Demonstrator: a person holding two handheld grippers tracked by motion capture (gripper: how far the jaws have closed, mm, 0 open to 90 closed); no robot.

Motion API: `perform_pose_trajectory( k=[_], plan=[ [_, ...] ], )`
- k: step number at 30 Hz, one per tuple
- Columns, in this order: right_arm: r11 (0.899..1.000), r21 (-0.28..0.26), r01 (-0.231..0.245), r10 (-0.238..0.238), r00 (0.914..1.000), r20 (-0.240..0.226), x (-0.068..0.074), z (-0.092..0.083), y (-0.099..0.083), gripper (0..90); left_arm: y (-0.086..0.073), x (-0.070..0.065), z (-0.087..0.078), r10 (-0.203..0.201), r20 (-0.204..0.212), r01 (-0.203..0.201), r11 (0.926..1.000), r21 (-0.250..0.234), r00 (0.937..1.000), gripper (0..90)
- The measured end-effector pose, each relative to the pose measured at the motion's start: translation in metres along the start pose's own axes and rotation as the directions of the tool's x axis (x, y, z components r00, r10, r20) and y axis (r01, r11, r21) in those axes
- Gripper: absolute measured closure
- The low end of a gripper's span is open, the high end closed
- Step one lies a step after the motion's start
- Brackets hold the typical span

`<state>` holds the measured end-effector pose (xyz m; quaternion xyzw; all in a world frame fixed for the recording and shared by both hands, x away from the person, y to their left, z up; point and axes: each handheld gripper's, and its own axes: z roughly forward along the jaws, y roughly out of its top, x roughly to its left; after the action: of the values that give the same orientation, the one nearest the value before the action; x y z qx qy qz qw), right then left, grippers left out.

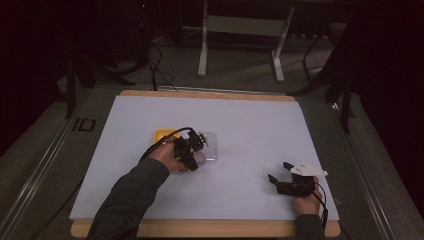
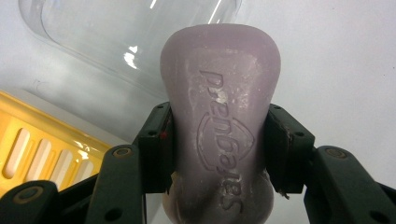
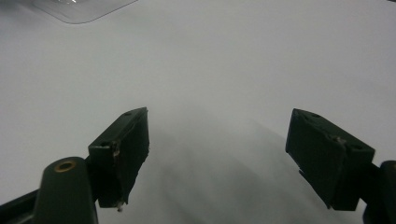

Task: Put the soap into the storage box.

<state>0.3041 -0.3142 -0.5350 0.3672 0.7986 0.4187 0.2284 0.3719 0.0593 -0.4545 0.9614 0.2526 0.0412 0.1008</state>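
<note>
Dim room, dark floor and a metal frame stand beyond the far edge of the table. White sheet (image 1: 240, 125) covers the wooden tabletop almost edge to edge.

Left gripper (image 2: 219, 149) is clamped on a lilac soap bar (image 2: 219, 116), one pad on each long side at the bar's waist, embossed face toward the camera. The pinched-in waist probably explains the grip point: pads sit in the narrowing, so the bar is less likely to slide out lengthwise. In the high view the left gripper (image 1: 192, 152) holds the soap bar (image 1: 199, 159) left of the sheet's centre, over the near edge of a clear plastic lid (image 1: 210, 147). Whether the bar touches the lid or the sheet I cannot tell.

Yellow slotted tray (image 1: 164, 136) lies just beside the lid, on its left; in the left gripper view the yellow slotted tray (image 2: 42, 149) shows drain slots, the clear plastic lid (image 2: 116, 37) lies beyond the bar.

Right gripper (image 1: 282, 177) rests near the near right corner of the sheet, well apart from the soap. Its jaws stand wide with nothing between them (image 3: 217, 154); likely parked.

Open room: the whole far half and the middle right of the sheet are bare. Tray and lid crowd the left gripper on its far side.
</note>
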Motion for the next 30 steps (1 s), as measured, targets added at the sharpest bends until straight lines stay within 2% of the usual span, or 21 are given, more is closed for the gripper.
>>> perform_pose_trajectory(
  k=[30],
  plan=[
    [1.000, 0.000, 0.000, 0.000, 1.0000, 0.000, 0.000, 0.000, 0.000, 21.2, -0.005, 0.012, -0.005, -0.059, -0.005, 0.059, 0.9982, -0.015, 0.9983, 49.8]
  ],
)
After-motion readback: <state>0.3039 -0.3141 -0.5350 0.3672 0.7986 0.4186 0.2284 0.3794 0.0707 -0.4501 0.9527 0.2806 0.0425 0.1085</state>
